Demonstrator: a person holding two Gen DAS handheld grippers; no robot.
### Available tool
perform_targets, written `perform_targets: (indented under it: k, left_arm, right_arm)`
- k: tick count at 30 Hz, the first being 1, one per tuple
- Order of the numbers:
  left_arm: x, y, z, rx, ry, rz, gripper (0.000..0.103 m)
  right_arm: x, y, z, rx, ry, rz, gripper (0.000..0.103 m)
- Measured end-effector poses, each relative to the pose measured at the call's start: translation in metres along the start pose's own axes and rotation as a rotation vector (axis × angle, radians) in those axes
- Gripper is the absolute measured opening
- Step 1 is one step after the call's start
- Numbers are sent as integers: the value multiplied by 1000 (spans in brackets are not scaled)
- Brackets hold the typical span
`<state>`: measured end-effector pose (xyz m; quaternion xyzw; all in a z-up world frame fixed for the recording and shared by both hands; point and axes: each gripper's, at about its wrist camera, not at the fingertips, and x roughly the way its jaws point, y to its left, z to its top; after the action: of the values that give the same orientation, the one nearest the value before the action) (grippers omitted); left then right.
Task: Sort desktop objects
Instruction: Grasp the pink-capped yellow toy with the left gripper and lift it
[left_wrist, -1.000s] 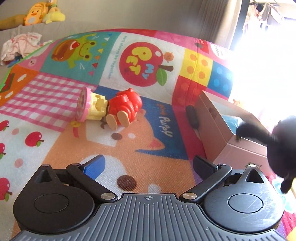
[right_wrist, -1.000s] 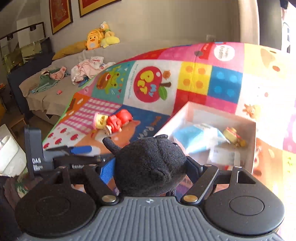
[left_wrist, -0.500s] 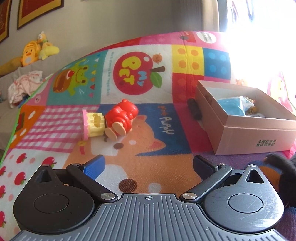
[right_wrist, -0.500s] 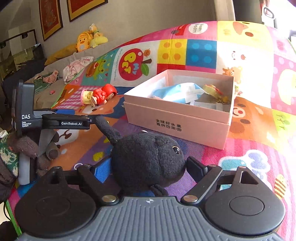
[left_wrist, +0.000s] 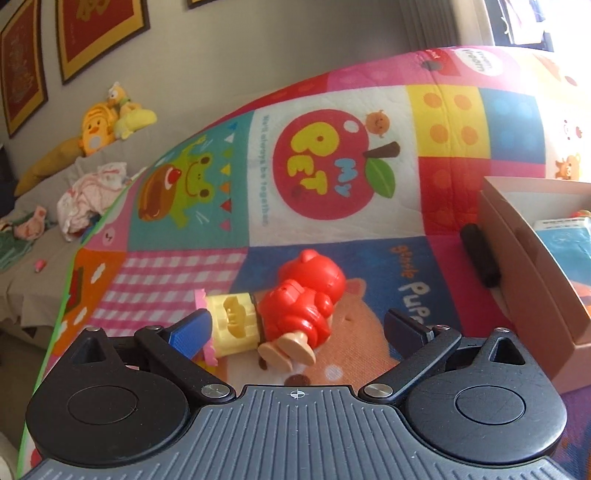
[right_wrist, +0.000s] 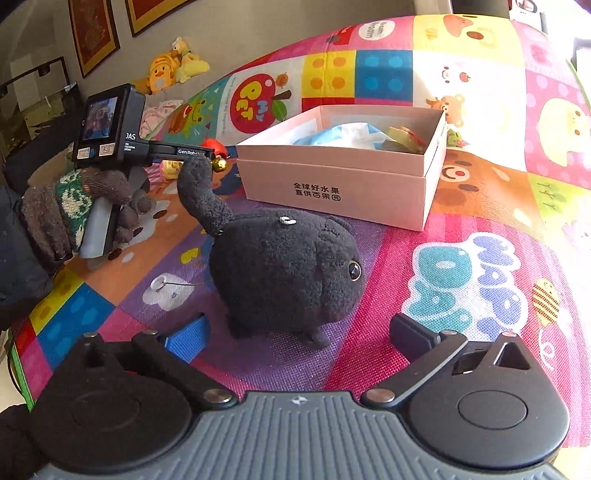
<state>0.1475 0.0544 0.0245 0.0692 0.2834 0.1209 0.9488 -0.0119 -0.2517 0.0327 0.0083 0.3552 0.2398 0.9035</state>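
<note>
Released beside the box (right_wrist: 343, 184), black plush (right_wrist: 284, 269) sits free between right tool (right_wrist: 299, 332) jaws just spread; left tool (left_wrist: 299, 325), apart, nears red toy (left_wrist: 295, 310) – may knock it aside

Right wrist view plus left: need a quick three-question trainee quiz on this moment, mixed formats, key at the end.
1. True or false: the black plush cat is clamped in the right gripper.
2. What lies between the left gripper fingers? A) black marker B) red and yellow toy figure C) blue packet
3. Fill in: the black marker lies on the play mat against the outside of the pink ____.

Key: 1 false, it sits on the mat, jaws open. 2 B, not gripped. 3 box.
</note>
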Motion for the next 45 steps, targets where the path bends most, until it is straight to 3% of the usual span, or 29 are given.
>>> perform_targets:
  k: [3,6,7,9,14,21,25,29,30,32,33,34,35,37,40,43,45]
  left_arm:
    - [8,0,2,2,20,0,81]
    - [5,1,-3,12,18,-26,77]
    - [4,-1,-5,32,18,-30,59]
    - [2,-5,-10,66,16,-23,45]
    - [-20,-3,-18,51,3,-83,45]
    - [-101,-11,-49,22,-3,-310,42]
    - [-132,-25,-68,27,37,-448,42]
    - [-150,-37,-76,45,40,-553,48]
    - [-152,-36,-75,42,27,-556,55]
    - [-153,-26,-69,16,-25,-511,68]
    - [-149,-19,-64,-9,-43,-470,83]
    - [-142,-8,-57,-50,-63,-403,95]
    - [-131,3,-51,-90,-79,-327,97]
    - [-100,23,-35,-146,-59,-173,97]
    - [-40,46,-14,-186,11,-13,96]
    - [6,57,-3,-192,53,65,93]
    - [24,58,1,-172,59,75,88]
  right_arm:
    - [2,-1,0,8,4,-4,103]
    - [3,-2,0,18,10,-6,103]
    - [3,-2,0,19,10,-6,103]
    - [4,-2,0,17,10,-10,103]
    - [4,-3,0,19,8,-11,103]
    - [4,-1,0,17,8,-14,103]
    - [5,0,-1,9,10,-23,103]
    - [6,3,-1,-4,14,-37,103]
    - [6,3,-1,-8,15,-42,103]
    - [7,5,-1,-18,18,-53,103]
    - [7,5,-1,-20,19,-56,103]
    - [7,5,-1,-22,20,-58,103]
    - [7,5,-2,-24,20,-59,103]
    - [8,6,-2,-27,22,-63,103]
    - [8,8,-2,-35,25,-71,103]
    - [9,10,-2,-44,28,-79,103]
    - [9,10,-3,-48,29,-82,103]
